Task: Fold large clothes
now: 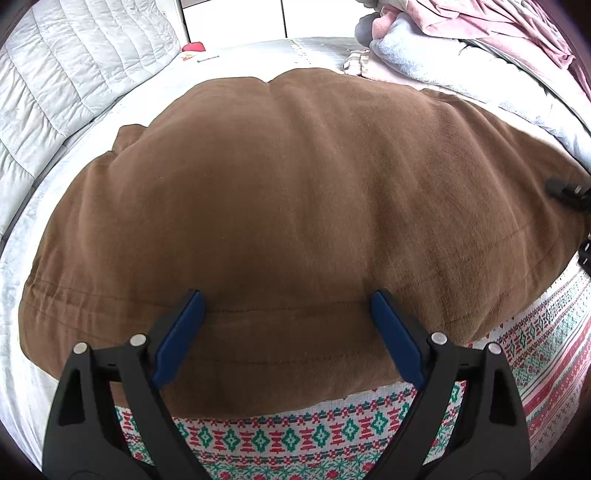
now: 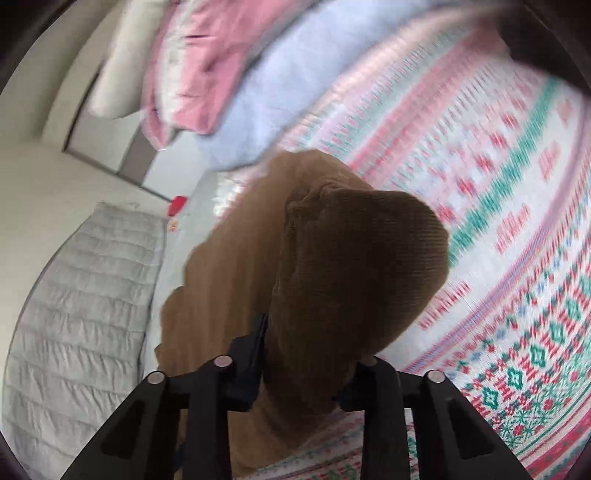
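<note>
A large brown fleece garment lies spread flat on the patterned blanket. My left gripper is open and empty, its blue pads hovering over the garment's near hem. My right gripper is shut on a bunched, ribbed part of the brown garment and holds it lifted above the blanket; the view is blurred by motion. The right gripper's black body also shows at the right edge of the left wrist view.
A grey quilted duvet lies to the left. A pile of pink and pale blue clothes sits at the far right. A small red object lies at the far edge. The patterned blanket covers the right side.
</note>
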`<action>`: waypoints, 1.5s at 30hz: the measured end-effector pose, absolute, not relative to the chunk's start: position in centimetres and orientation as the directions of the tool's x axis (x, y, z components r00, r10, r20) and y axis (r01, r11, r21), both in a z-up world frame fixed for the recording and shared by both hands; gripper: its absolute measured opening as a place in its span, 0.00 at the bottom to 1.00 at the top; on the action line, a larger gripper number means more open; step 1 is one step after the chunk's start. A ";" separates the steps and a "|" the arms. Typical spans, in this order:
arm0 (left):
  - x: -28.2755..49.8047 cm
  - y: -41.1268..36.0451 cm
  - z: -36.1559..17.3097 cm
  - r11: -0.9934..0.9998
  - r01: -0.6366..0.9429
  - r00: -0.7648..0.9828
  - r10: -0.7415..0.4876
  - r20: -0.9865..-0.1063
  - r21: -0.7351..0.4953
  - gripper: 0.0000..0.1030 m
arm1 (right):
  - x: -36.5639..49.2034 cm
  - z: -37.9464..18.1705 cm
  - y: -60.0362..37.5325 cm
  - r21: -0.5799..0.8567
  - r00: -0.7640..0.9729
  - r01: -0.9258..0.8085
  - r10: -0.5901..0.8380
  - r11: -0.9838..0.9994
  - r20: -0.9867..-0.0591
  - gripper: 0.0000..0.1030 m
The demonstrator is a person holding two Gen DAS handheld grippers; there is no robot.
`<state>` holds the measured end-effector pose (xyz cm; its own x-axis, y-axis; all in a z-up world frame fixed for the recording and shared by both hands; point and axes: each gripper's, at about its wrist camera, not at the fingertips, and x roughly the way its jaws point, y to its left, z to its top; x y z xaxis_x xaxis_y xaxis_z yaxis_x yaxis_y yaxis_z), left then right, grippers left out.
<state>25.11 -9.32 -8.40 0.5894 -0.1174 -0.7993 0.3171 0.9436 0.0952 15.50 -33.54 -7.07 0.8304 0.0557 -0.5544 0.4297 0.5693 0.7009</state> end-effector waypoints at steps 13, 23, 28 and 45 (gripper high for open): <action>24.9 -7.6 -7.1 0.944 0.327 0.567 -0.162 -0.807 0.040 0.89 | 16.0 -6.3 -33.1 0.629 0.815 0.443 0.005 0.639 -0.579 0.22; 27.1 8.4 -6.0 0.994 0.012 0.576 -0.096 -0.812 -0.109 0.89 | 15.9 -6.6 -32.7 0.586 0.807 0.452 -0.029 0.672 -0.589 0.22; 28.6 13.3 -10.1 0.951 -0.085 0.483 -0.221 -0.847 -0.297 0.93 | 16.5 -6.4 -31.6 0.508 0.789 0.470 -0.086 0.722 -0.608 0.21; 25.9 28.4 -6.6 0.707 -0.329 0.611 -0.346 -0.712 -0.626 0.91 | 20.5 5.1 -1.9 -0.463 0.940 0.186 -0.294 0.867 -0.174 0.14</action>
